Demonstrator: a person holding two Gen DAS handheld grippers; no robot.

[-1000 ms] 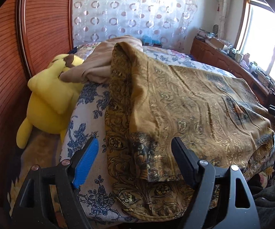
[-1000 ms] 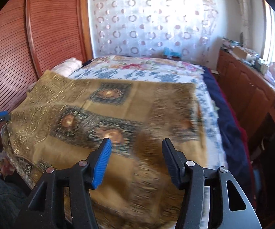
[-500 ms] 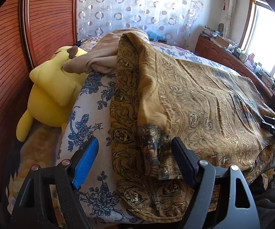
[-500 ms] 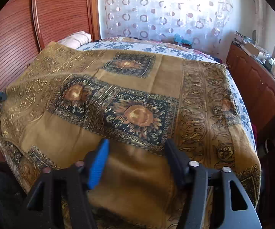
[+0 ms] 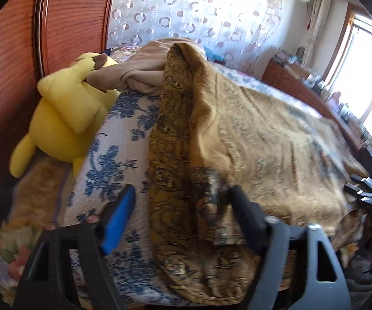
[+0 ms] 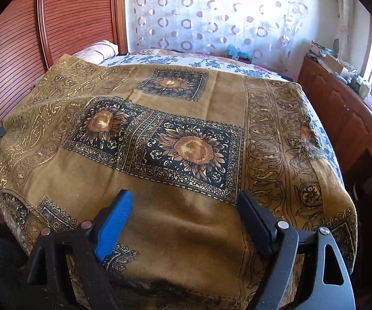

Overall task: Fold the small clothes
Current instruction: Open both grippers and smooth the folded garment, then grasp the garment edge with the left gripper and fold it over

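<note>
**Both grippers spread wide over the golden scarf on the bed**

The left gripper (image 5: 180, 201) hangs with its 2 fingers spread apart, nothing between them. Just ahead of it lies the folded edge of a golden-brown patterned scarf (image 5: 250, 139), a dark printed corner lying close to the black finger (image 5: 242, 211) on the right; whether they touch cannot be told through the blur. The blue-padded finger (image 5: 118, 217) sits over the blue-flowered bedsheet (image 5: 113, 160). Ahead and to the left of this gripper a yellow plush toy (image 5: 62, 118) leans by the wooden headboard (image 5: 7, 77), with a beige garment (image 5: 139, 75) bunched beyond the scarf's far end.

The right gripper (image 6: 186, 214) is likewise released, fingers wide, empty. Directly in front of it the scarf (image 6: 186, 129) spreads flat across the bed, its sunflower squares facing up, its near edge draping down under the fingers. To the right runs a wooden cabinet (image 6: 341, 108); straight ahead hangs a circle-patterned curtain (image 6: 211, 18).
</note>
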